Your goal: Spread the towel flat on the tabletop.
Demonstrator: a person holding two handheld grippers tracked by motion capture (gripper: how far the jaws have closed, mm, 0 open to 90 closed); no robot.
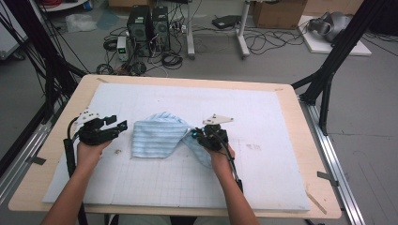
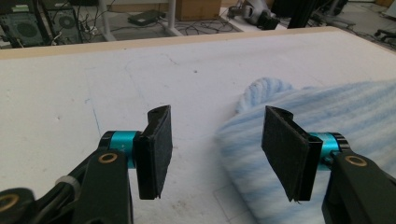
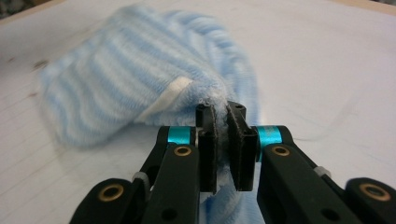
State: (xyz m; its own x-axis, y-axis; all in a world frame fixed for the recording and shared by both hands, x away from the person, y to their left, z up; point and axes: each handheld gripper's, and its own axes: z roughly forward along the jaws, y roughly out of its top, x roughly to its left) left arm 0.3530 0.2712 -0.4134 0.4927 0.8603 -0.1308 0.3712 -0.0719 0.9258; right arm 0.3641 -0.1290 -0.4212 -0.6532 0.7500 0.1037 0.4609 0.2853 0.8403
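Saw right gripper (image 3: pixel 222 109) pinched hard on a fold of the towel (image 3: pixel 116 88), pile squeezed flat between the pads, no slack in the bite. Gripped at the edge next to a white label (image 3: pixel 170 93), with that end lifted off the mat (image 1: pixel 263 122) and the rest draped away from the bite. Found left gripper (image 2: pixel 217 116) gaping, nothing between the pads, parked just beside the towel's left edge and apart from it. Sat low over the mat, aimed across at the cloth.

Placed the towel mid-mat in the high view, between the two grippers. Left part lay flat, right part twisted up into the right gripper's bite.

Judged it light, soft and fully limp: sagged wherever unsupported, so kept no shape from a single hold. Rated the pile grippy, not slippery, with no breakage risk. Reckoned thick folds could bulk out a bite and let one layer slip free. Best taken at a corner or hem, single layer where possible. Wanted a second hold at the free left edge to spread it taut. Looked reachable for the left gripper with a short move.

Containers: spotted one cardboard box (image 1: pixel 279 14) on the floor beyond the table (image 1: pixel 307 154), contents not readable from here.
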